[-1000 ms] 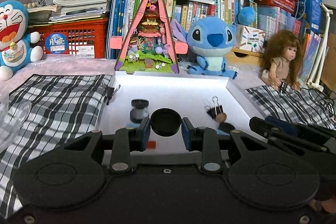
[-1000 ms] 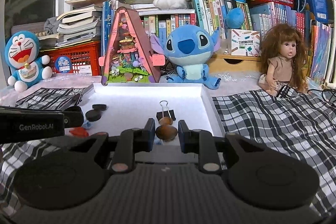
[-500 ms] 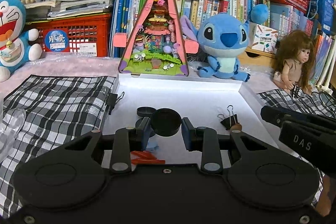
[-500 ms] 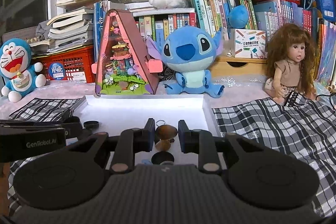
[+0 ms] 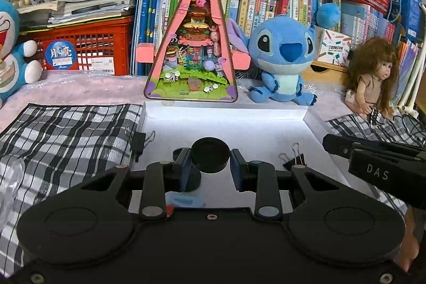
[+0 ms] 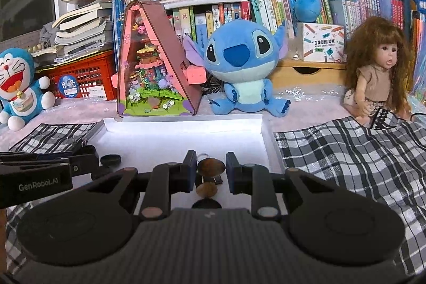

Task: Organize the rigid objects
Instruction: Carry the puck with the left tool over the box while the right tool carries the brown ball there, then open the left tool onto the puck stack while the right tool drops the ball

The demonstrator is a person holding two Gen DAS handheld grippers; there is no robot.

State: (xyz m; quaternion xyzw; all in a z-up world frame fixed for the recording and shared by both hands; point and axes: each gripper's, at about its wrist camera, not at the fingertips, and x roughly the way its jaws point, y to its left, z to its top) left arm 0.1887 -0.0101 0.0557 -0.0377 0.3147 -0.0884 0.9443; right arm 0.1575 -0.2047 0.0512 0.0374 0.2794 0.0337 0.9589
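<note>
My left gripper [image 5: 210, 168] is shut on a round black lid [image 5: 210, 155] and holds it above the white tray [image 5: 226, 119]. Under it stand a small dark jar [image 5: 193, 178] and another black lid [image 5: 179, 152]. A black binder clip [image 5: 294, 161] lies at the tray's right. My right gripper [image 6: 211, 172] is shut on a brown round piece [image 6: 211, 166] over the tray [image 6: 183, 121]. Below it lie a second brown piece [image 6: 207, 189], a dark disc [image 6: 207, 204] and a black lid [image 6: 109, 159].
A binder clip [image 5: 139, 141] lies on the plaid cloth [image 5: 66, 129] left of the tray. A pink triangular toy house [image 5: 194, 44], a Stitch plush [image 5: 282, 57] and a doll [image 6: 378, 76] stand behind. The right gripper's body [image 5: 372, 161] shows at right.
Both grippers have risen and pulled back from the tray with their objects held. The binder clip and jar now sit lower and nearer in both views.
</note>
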